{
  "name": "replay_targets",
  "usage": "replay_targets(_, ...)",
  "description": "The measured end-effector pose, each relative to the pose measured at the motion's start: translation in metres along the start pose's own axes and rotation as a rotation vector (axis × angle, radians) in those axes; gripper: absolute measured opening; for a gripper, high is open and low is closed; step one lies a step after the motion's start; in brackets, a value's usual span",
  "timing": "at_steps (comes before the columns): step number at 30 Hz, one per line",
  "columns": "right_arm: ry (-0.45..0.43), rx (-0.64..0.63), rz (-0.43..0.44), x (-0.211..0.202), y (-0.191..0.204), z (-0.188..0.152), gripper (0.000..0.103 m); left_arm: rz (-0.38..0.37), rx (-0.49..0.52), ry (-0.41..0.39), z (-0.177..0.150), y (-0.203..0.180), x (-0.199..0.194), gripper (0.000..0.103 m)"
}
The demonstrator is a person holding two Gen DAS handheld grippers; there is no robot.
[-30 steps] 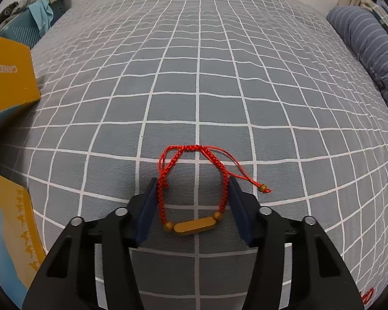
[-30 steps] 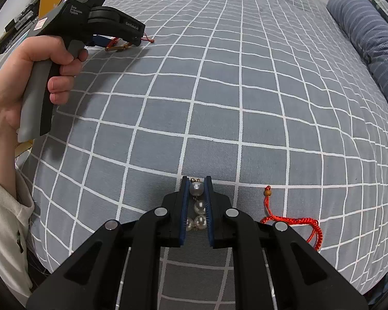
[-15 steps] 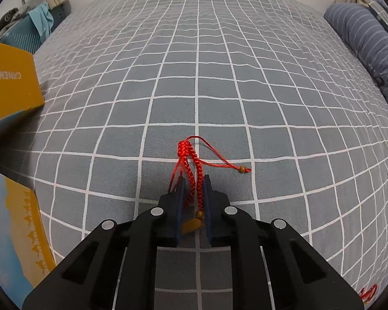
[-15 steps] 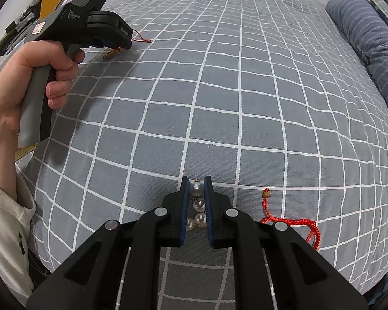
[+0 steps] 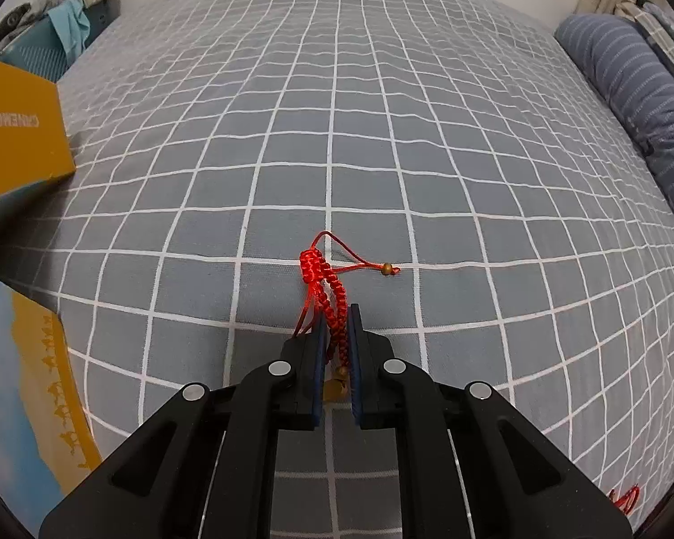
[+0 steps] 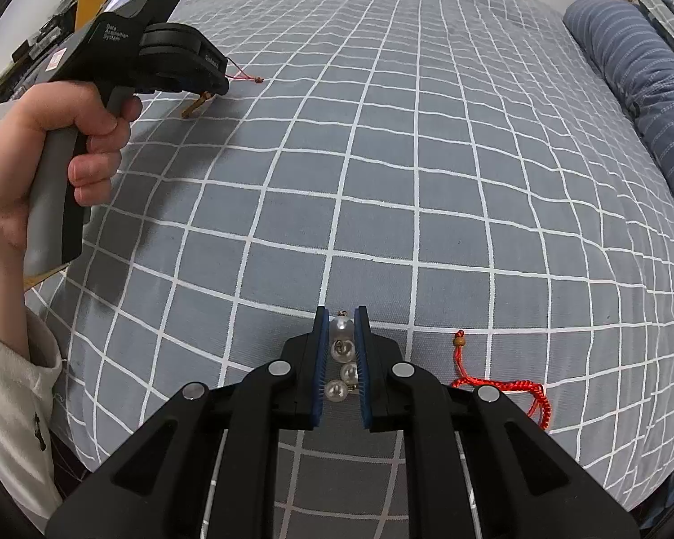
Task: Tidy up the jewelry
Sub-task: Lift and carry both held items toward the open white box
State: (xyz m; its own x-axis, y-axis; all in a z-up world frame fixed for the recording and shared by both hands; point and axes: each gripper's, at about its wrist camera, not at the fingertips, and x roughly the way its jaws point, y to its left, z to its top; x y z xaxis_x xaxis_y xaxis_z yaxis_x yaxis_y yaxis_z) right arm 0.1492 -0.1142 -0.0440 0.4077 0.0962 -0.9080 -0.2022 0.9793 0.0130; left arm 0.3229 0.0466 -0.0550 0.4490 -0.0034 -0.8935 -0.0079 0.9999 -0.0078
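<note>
My left gripper [image 5: 336, 314] is shut on a red braided cord bracelet [image 5: 325, 289] with a gold bar, squeezed between the blue pads; its knotted end and a bead tail [image 5: 385, 268] stick out ahead. In the right wrist view the left gripper [image 6: 170, 58] is held a little above the bed at the far left, with the gold bar [image 6: 197, 104] hanging below it. My right gripper [image 6: 339, 314] is shut on a string of pearl beads [image 6: 342, 359]. A second red cord bracelet [image 6: 503, 386] lies on the bed just right of the right gripper.
A grey checked bed cover [image 5: 337, 134] fills both views. A yellow box [image 5: 13, 134] sits at the left edge and a blue-and-yellow box [image 5: 22, 382] lies below it. A striped blue pillow [image 5: 629, 90] lies at the far right. Clutter sits beyond the bed's left side [image 6: 45, 36].
My left gripper closed on the red bracelet, squeezing its loop flat, and then lifted slightly off the bed. My right gripper stayed shut on the pearls and barely moved.
</note>
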Motion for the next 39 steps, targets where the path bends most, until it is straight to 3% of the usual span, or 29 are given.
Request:
replay_targets(23, -0.118, 0.049, -0.031, -0.032, -0.005, 0.018, 0.011, -0.059, 0.038, -0.144, -0.041, -0.017, -0.096, 0.008)
replay_targets(39, -0.209, 0.070, -0.085, -0.061, 0.005, 0.038, 0.011, -0.045, 0.013, -0.186, -0.072, 0.008, -0.138, 0.008)
